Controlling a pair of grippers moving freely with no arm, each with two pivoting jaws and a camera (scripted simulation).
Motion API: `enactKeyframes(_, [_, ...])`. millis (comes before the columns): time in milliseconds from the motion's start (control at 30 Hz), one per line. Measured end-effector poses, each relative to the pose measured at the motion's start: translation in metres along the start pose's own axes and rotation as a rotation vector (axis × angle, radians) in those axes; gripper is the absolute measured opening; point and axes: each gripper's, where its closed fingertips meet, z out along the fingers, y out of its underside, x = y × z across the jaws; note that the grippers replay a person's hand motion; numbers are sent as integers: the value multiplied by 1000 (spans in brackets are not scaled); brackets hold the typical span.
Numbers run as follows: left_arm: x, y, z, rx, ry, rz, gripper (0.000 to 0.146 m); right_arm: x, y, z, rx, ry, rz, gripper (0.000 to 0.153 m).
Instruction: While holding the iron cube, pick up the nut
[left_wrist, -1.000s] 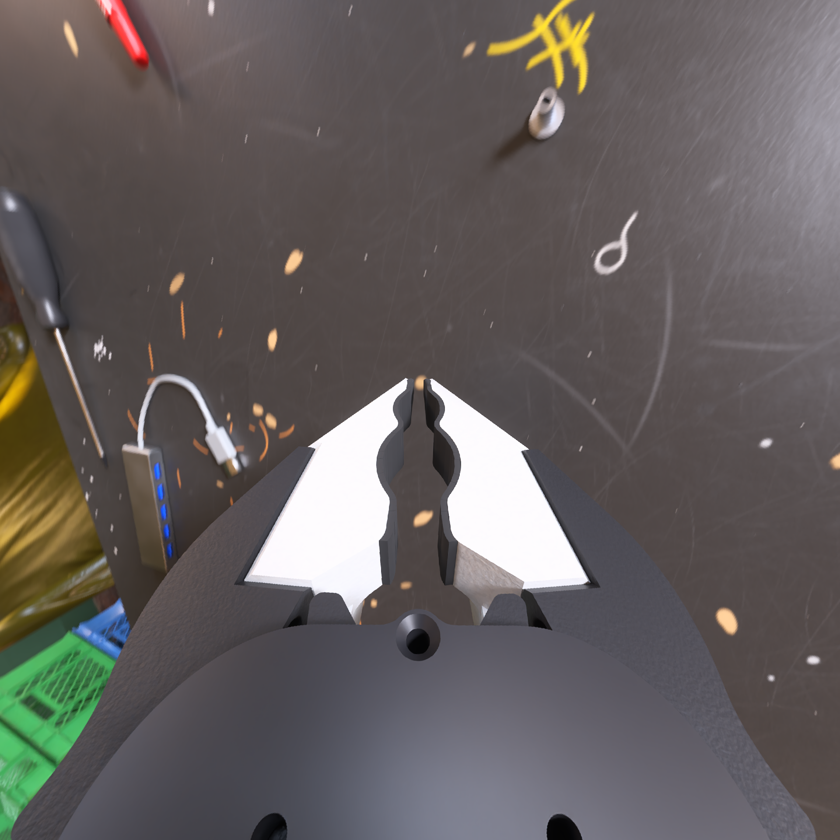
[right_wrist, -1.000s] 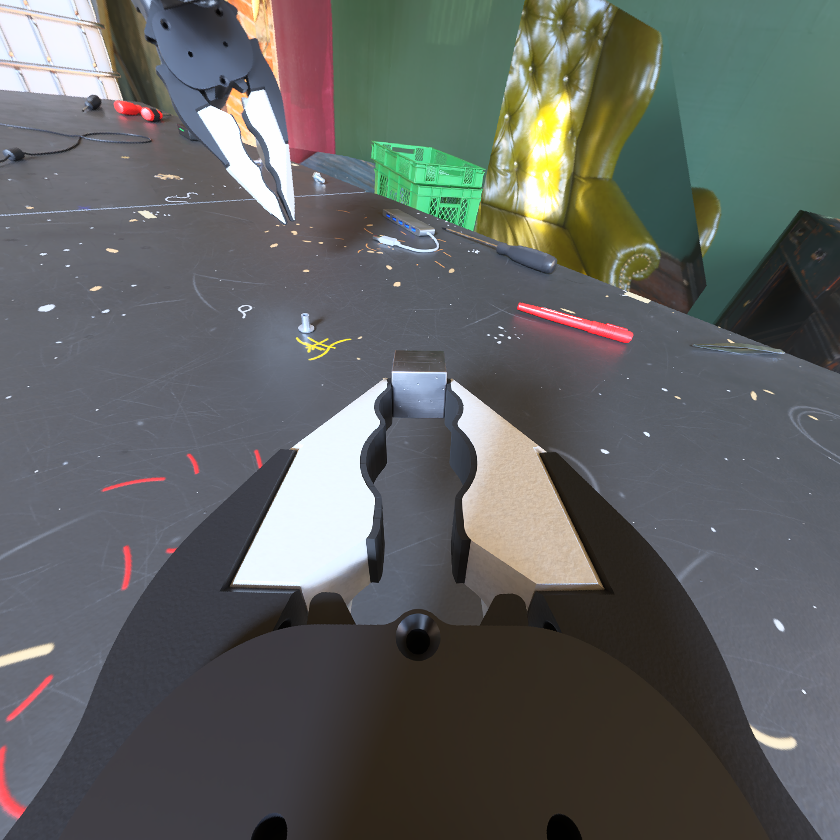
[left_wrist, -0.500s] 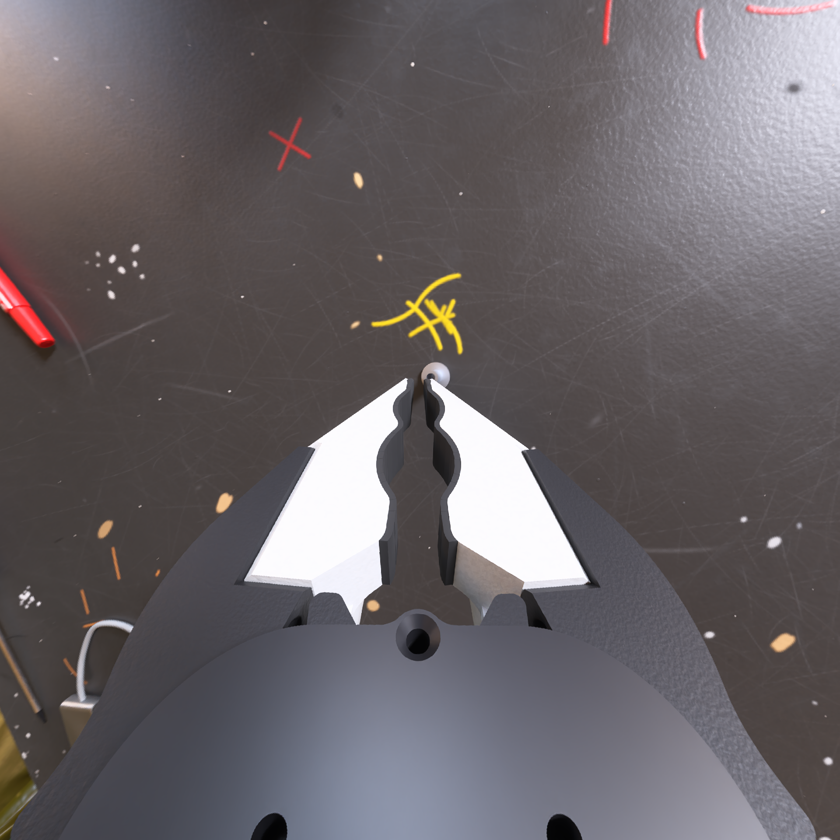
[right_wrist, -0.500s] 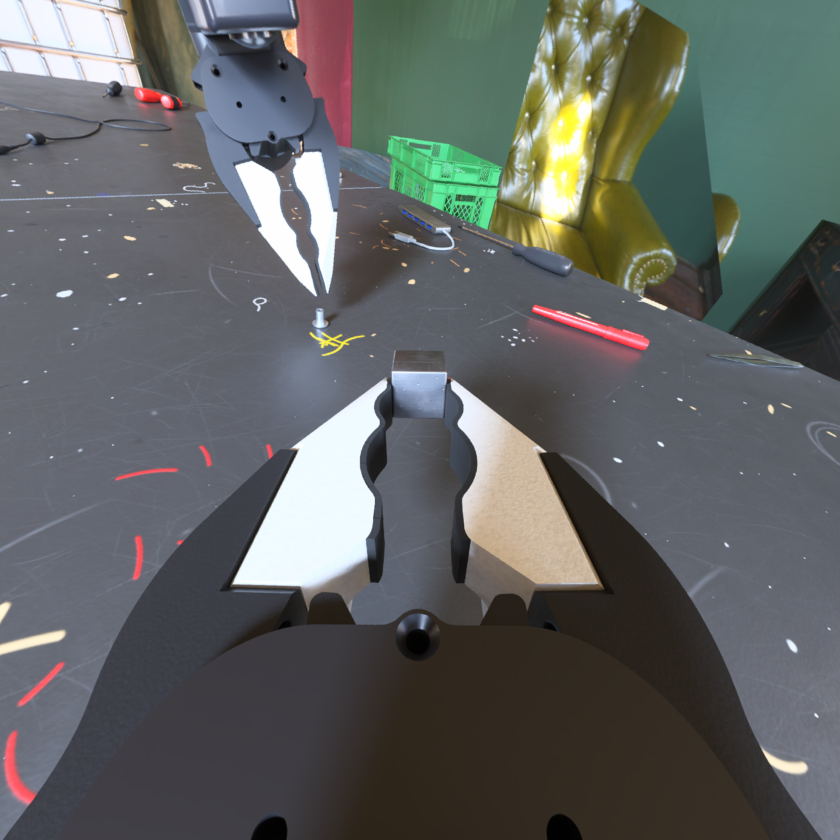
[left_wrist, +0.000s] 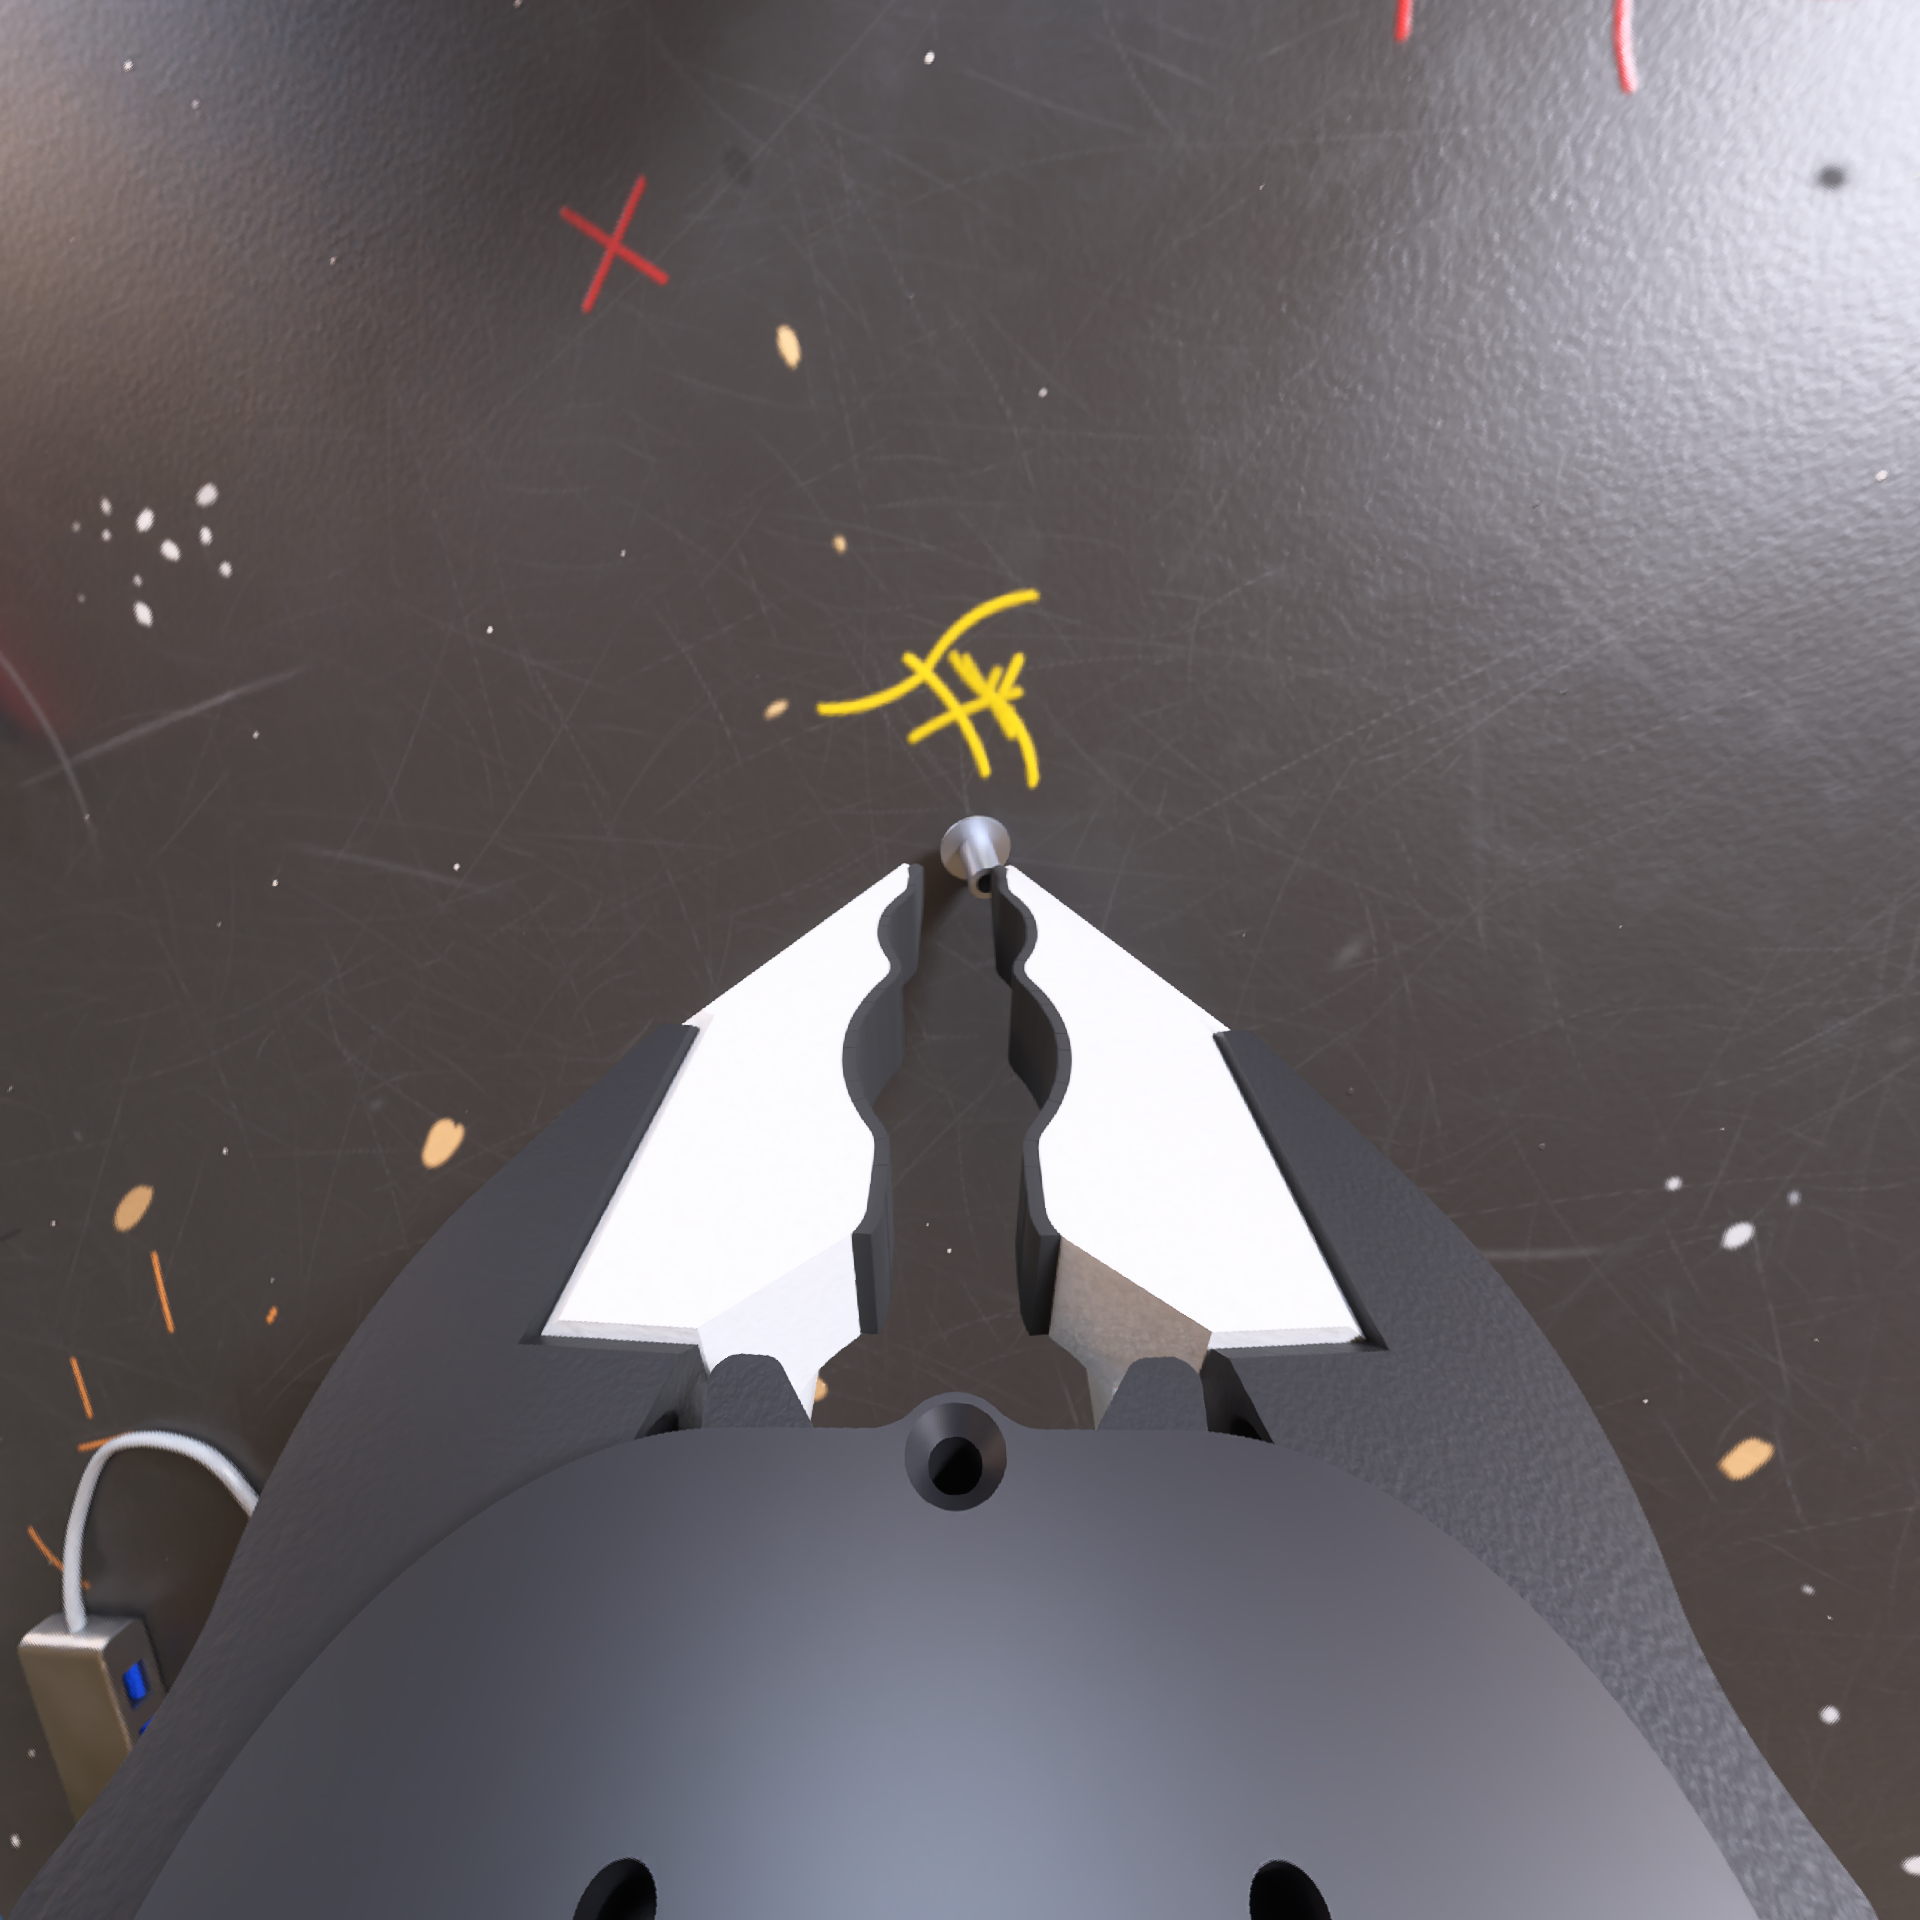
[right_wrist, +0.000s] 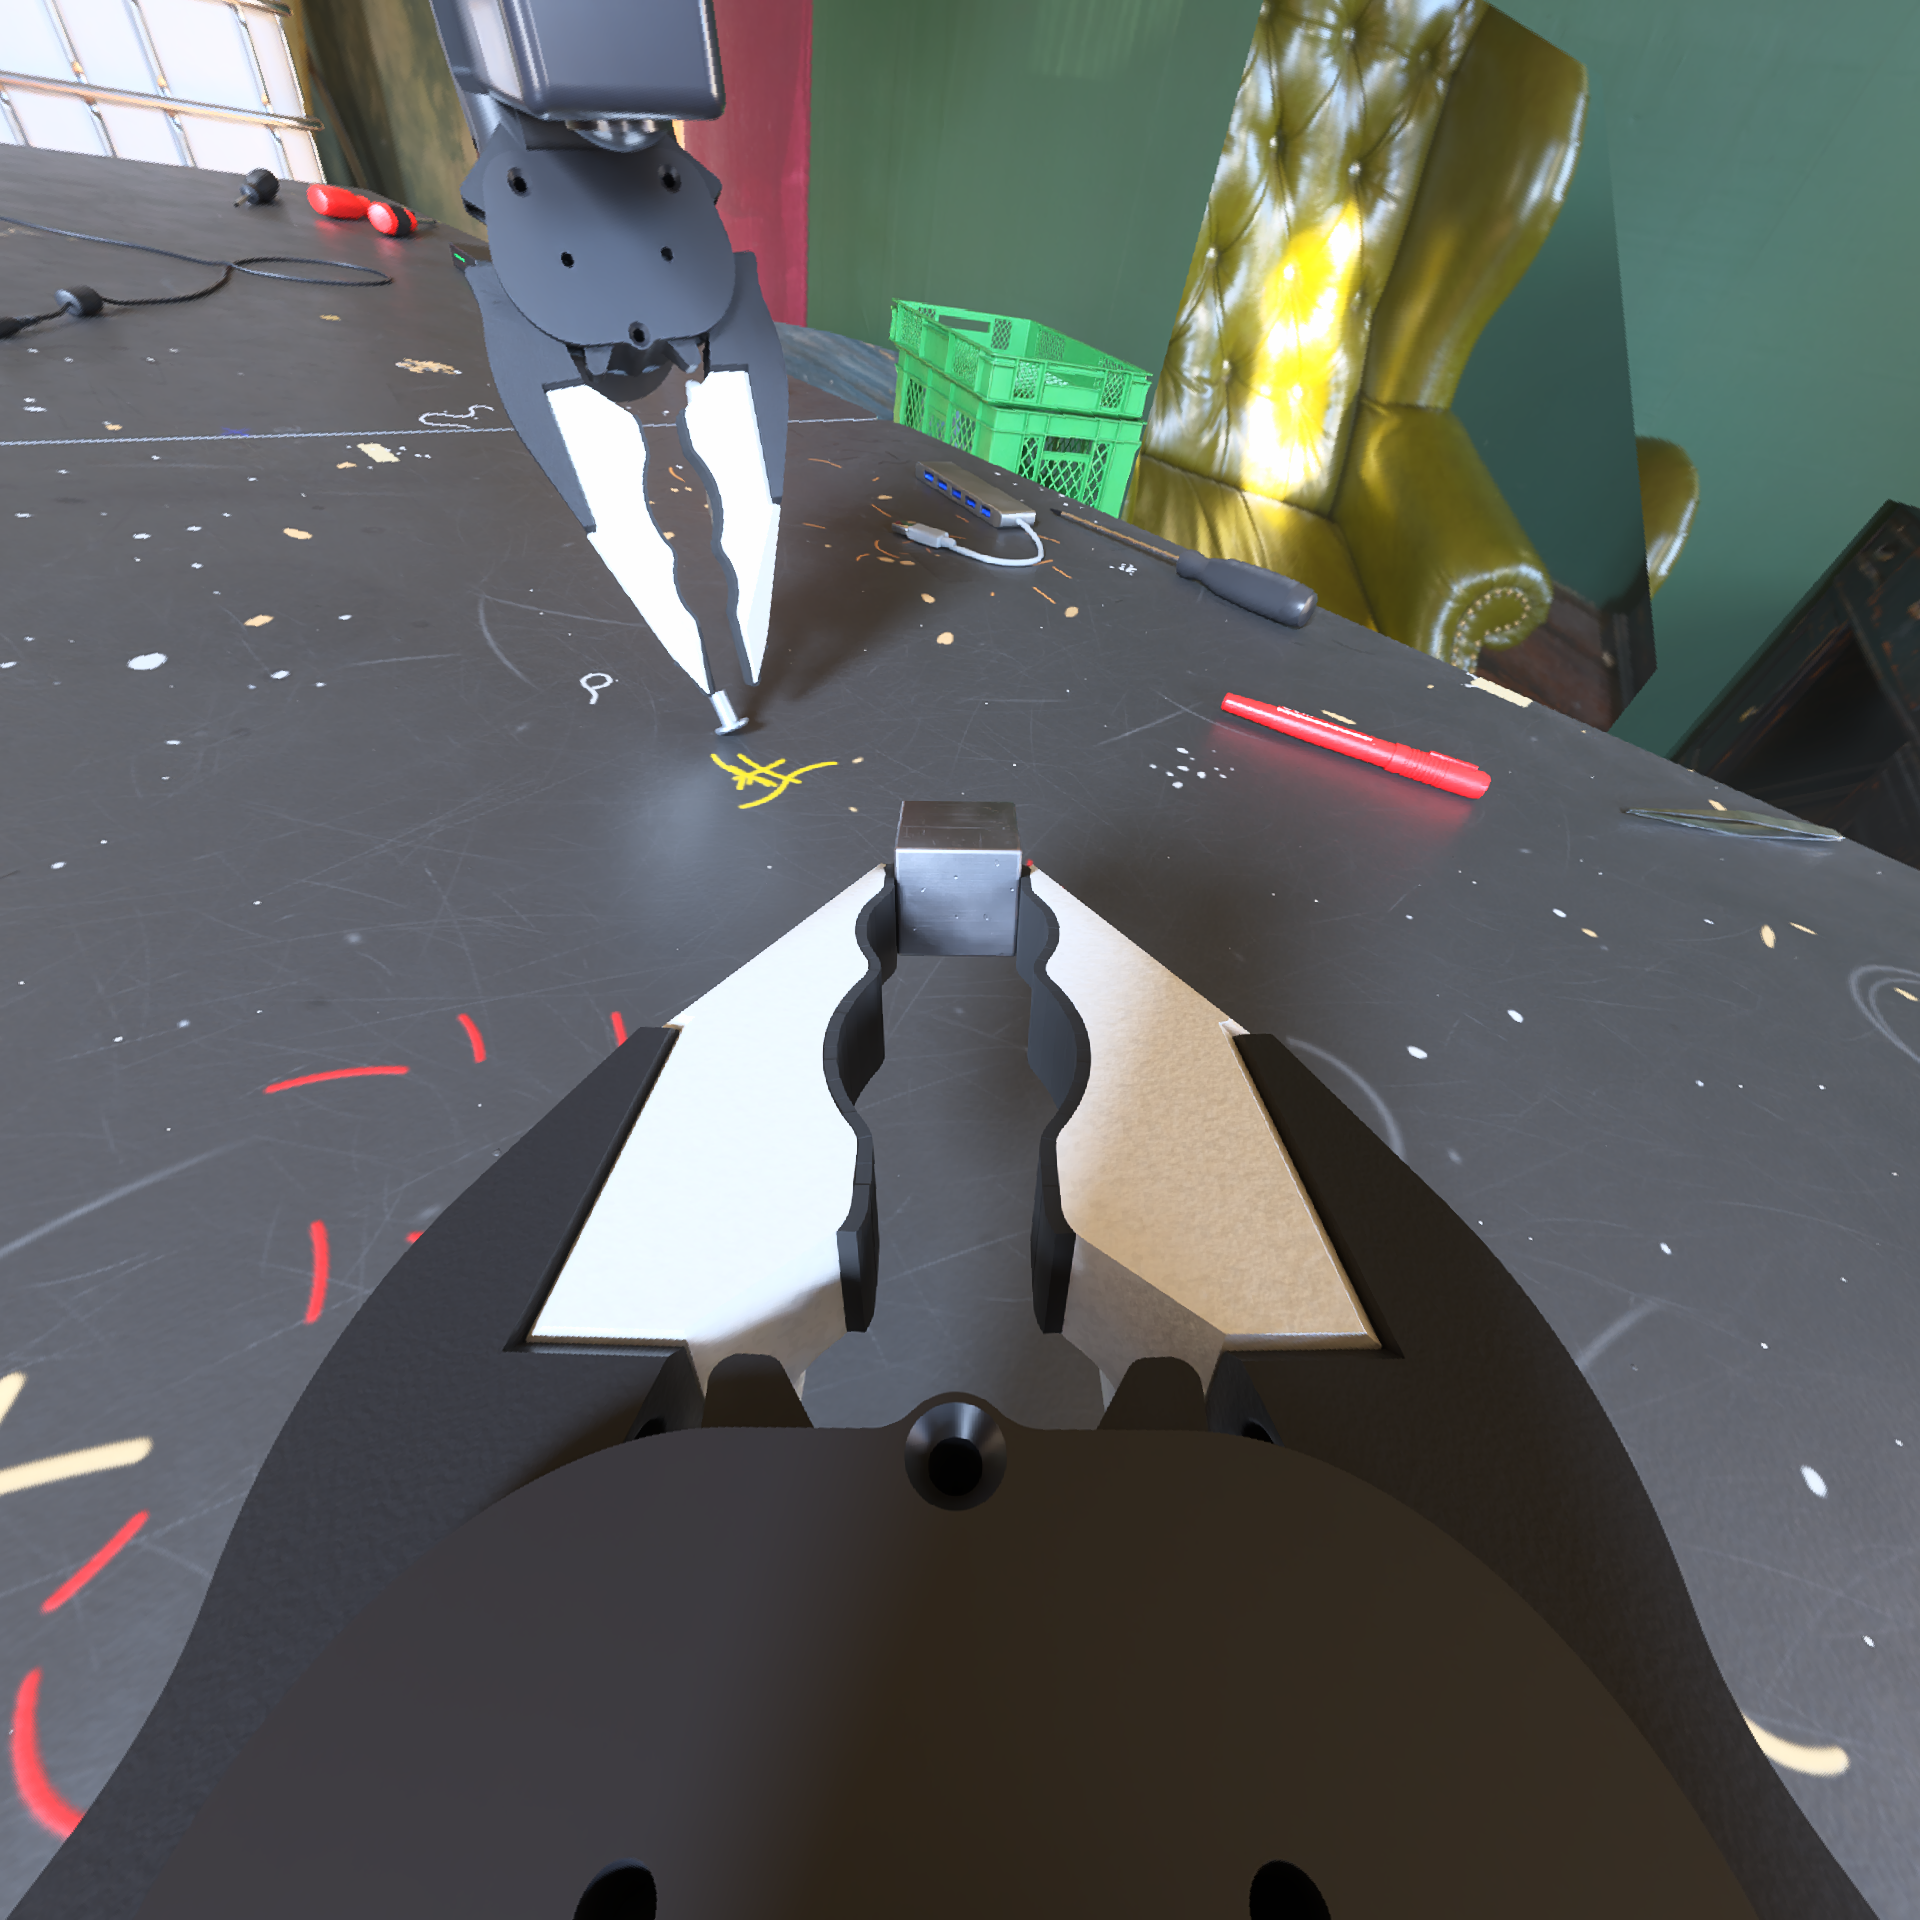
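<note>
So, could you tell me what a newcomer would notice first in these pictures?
Probably the shiny iron cube pinched at the tips of the right gripper, above the dark scratched table. Next, the left gripper pointing down with its fingers slightly parted around the small silver nut, beside a yellow scribble. In the background stands a glossy yellow armchair.

I see the USB hub (left_wrist: 78, 1688) cut off at my left wrist view's edge, behind the left gripper (left_wrist: 954, 881).
</note>
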Motion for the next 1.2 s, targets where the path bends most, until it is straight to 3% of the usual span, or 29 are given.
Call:
enactKeyframes(167, [-7, 11, -12, 17, -41, -37, 32, 0, 0, 0, 1, 0, 0, 22])
enactKeyframes(467, [-4, 69, -56, 71, -177, -289, 33, -1, -1, 0, 4, -3, -3, 22])
enactKeyframes(700, [14, 97, -51, 90, -183, -408, 32, -1, 0, 0, 0, -4, 0, 22])
enactKeyframes(933, [12, 74, -45, 161, -163, -368, 29, 0, 0, 1, -2, 0, 10, 22])
enactKeyframes(1200, [-3, -1, -1, 83, -51, -54, 28, 0, 0, 0, -1, 6, 3, 22])
